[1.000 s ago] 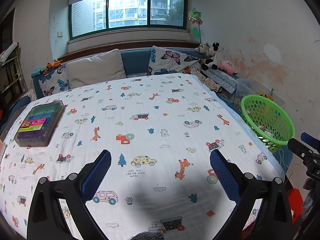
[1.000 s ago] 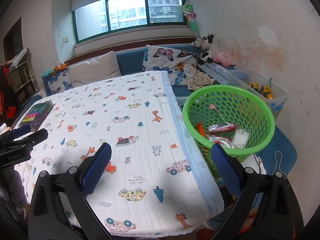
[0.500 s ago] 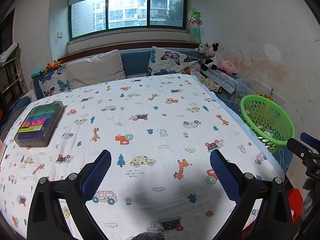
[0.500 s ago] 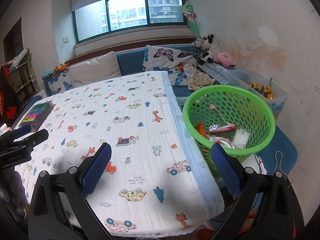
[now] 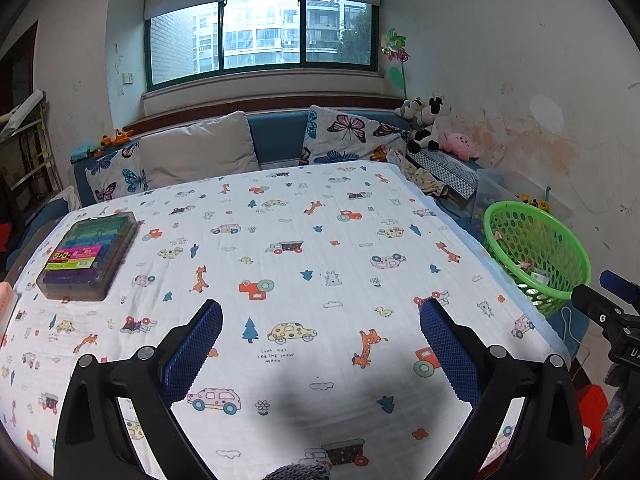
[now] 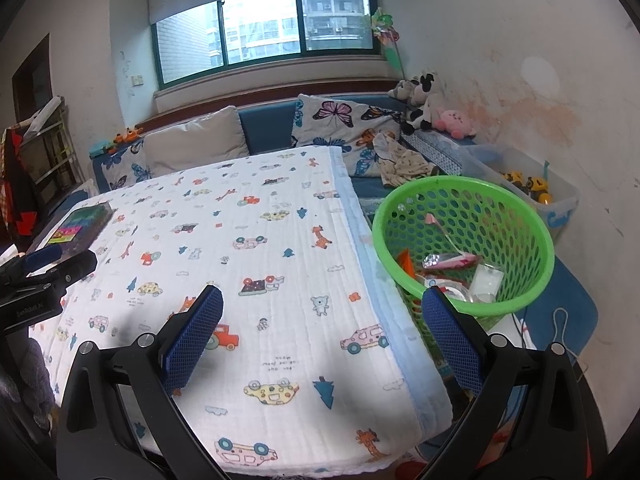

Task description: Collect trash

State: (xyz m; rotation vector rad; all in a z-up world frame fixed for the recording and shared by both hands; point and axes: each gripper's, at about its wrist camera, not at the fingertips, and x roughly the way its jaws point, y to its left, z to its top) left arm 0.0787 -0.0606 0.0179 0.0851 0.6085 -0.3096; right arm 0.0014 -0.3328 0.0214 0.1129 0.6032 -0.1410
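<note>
A: How is the trash collecting going, judging by what is showing?

B: It is looking nearly finished. The green basket [image 6: 464,248], sitting at about two o'clock off the table's edge in the right wrist view, is holding several wrappers and bits of packaging [image 6: 452,261] at its bottom.

A: And the table itself?

B: The cartoon-print cloth [image 5: 288,248] is lying bare of litter as far as I am seeing. Only a clear box of coloured items [image 5: 90,254] is sitting on it, out at ten o'clock in the left wrist view, and that is reading as a belonging, not rubbish.

A: What are the tongs doing?

B: The left gripper [image 5: 320,320] is hovering over the cloth with its blue pads spread wide and nothing between them. The right gripper [image 6: 322,308] is hanging the same way, jaws wide and empty, straddling the table's edge with the basket just beyond its right finger.

A: So what is remaining?

B: I am guessing very little, perhaps a last look round; the floor below the table is mostly hidden, so I cannot tell about scraps there.
</note>
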